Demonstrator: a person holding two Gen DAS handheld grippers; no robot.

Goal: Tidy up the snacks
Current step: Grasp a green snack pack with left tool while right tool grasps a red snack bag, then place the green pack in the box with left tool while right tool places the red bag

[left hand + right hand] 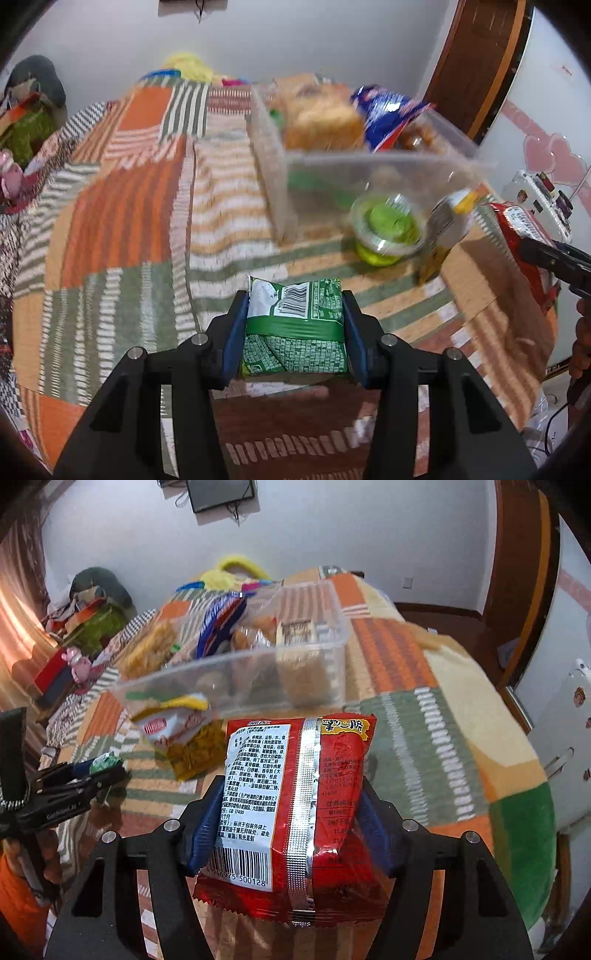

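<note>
My left gripper (295, 306) is shut on a green snack packet (295, 325), held above the striped blanket. My right gripper (291, 797) is shut on a red snack packet (295, 812) with a silver seam; it also shows at the right edge of the left wrist view (524, 251). A clear plastic box (369, 173) ahead holds several snacks, among them a blue bag (384, 110); in the right wrist view the box (236, 672) stands just beyond the red packet. A clear cup with green contents (388, 229) and a yellow packet (443, 236) lie in front of the box.
The patchwork blanket (129, 221) covers the bed. Clutter lies at the far left (81, 627). A brown door frame (480, 66) and a white appliance (565, 686) stand at the right. The left gripper shows at the left of the right wrist view (74, 775).
</note>
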